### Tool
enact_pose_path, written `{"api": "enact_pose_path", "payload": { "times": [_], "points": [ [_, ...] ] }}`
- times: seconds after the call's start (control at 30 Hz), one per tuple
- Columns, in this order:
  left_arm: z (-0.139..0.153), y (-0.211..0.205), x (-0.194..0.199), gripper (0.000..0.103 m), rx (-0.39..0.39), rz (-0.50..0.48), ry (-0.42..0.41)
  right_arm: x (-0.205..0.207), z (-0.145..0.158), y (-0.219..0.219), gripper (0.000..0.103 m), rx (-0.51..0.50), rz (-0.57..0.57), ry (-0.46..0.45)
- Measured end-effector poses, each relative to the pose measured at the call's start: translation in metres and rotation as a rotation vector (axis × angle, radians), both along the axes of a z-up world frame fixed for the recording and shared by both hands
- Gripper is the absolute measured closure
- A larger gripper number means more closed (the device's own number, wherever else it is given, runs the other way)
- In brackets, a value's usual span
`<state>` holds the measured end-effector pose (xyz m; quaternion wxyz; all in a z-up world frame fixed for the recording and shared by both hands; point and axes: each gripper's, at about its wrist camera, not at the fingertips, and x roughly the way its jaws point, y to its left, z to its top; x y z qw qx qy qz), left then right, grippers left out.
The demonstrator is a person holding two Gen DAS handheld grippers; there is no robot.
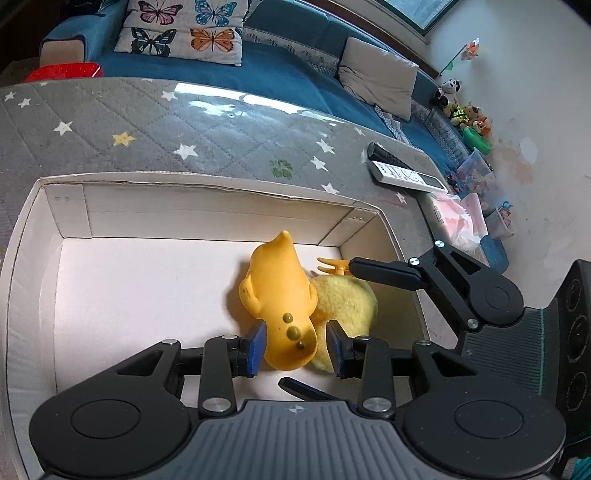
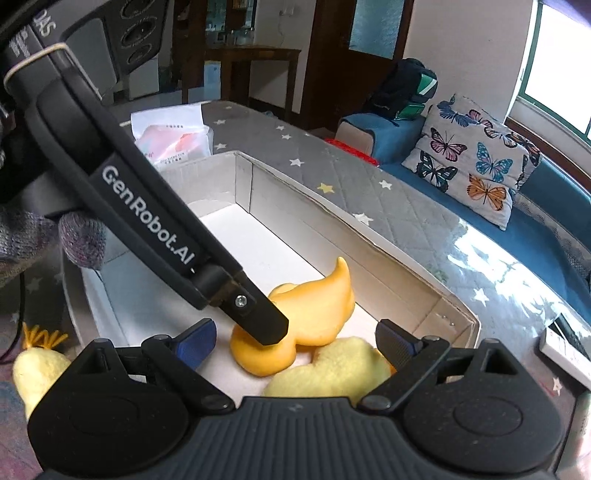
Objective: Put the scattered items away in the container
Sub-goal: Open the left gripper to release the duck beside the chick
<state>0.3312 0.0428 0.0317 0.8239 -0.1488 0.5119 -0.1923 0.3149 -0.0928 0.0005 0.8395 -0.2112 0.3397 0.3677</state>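
A white cardboard box (image 1: 33, 258) sits on the grey star-patterned table. Inside it lie an orange-yellow rubber duck (image 1: 277, 291) and a pale yellow plush chick (image 1: 347, 302) side by side. My left gripper (image 1: 295, 345) is low in the box with its blue pads on either side of the duck's base, a small gap showing on the right. My right gripper (image 2: 295, 338) is open above the same two toys, the rubber duck (image 2: 314, 310) and the plush chick (image 2: 332, 373). A second plush chick (image 2: 37, 365) lies outside the box (image 2: 406, 258) at the left.
Two remote controls (image 1: 402, 171) lie on the table beyond the box. A pink plastic packet (image 2: 173, 142) sits at the table's end. A blue sofa with a butterfly cushion (image 1: 181, 31) runs behind the table. Small toys (image 1: 469, 118) line the wall.
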Motion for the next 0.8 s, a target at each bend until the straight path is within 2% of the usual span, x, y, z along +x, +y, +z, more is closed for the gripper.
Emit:
{"api": "enact_pose_path", "payload": {
  "times": [0.4, 0.8],
  "points": [
    [0.029, -0.010, -0.034, 0.066, 0.043, -0.013, -0.112, -0.032, 0.020, -0.021, 0.008, 0.081, -0.102, -0.056],
    [0.043, -0.013, -0.080, 0.066, 0.057, -0.024, -0.180, -0.077, 0.037, -0.032, 0.008, 0.116, -0.143, -0.137]
  ]
}}
